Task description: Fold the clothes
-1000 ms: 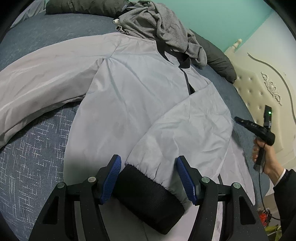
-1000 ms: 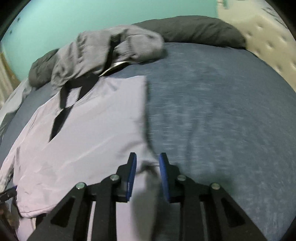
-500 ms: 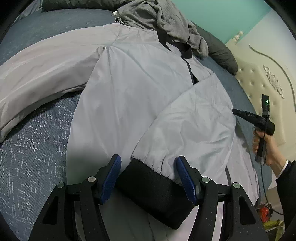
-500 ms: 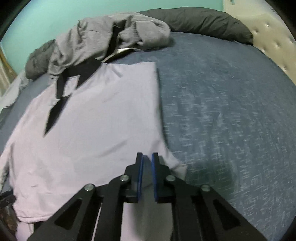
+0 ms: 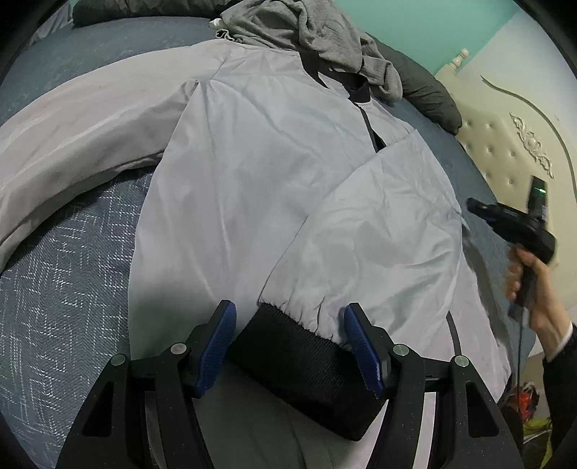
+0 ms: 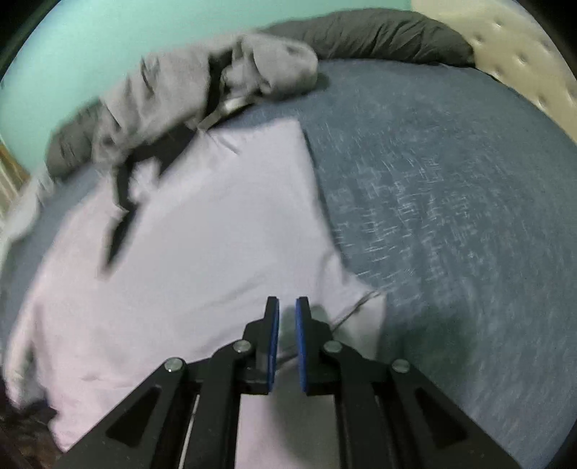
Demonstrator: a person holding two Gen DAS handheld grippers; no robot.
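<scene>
Right gripper (image 6: pixel 286 317) has just pinched shut on the jacket (image 6: pixel 202 252) edge beneath it, ready to fold; left gripper (image 5: pixel 290 346) stays apart around the black cuff (image 5: pixel 303 364).

Jacket (image 5: pixel 234 187) lies flat on bed (image 5: pixel 65 306), collar toward 12 o'clock. One sleeve (image 5: pixel 378 238) folded across its body, cuff (image 5: pixel 306 368) at 6 between left gripper (image 5: pixel 290 346) fingers. Other sleeve (image 5: pixel 72 144) runs out to 9. Crumpled hoodie (image 5: pixel 310 32) on collar; pillow (image 5: pixel 425 93) at 1.
</scene>
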